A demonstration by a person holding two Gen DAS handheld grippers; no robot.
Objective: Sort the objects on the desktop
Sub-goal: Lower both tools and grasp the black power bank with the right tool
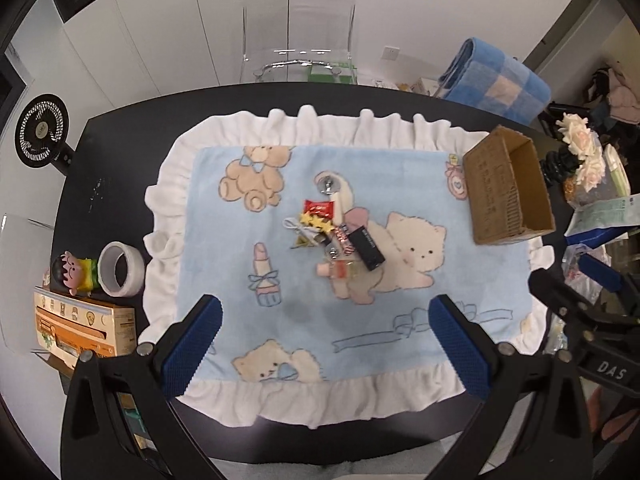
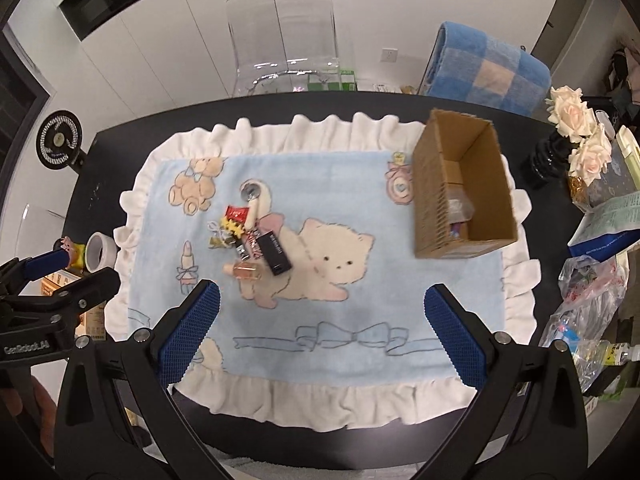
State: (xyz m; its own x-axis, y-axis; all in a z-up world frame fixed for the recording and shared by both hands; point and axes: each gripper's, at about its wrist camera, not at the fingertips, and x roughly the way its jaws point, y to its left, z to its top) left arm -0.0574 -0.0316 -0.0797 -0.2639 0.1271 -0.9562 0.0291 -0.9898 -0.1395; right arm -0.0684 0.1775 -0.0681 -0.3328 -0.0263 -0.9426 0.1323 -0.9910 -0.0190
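Left wrist view: left gripper [image 1: 326, 344] jaws apart above mat [image 1: 224, 208]; basket [image 1: 508, 192] right.

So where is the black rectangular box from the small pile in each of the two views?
Left wrist view: the black box lies right of centre, at the right end of the pile, touching the printed white cat.
Right wrist view: the black box lies left of centre, just left of the cat.
Shared landmark: the brown cardboard box at the mat's right edge.
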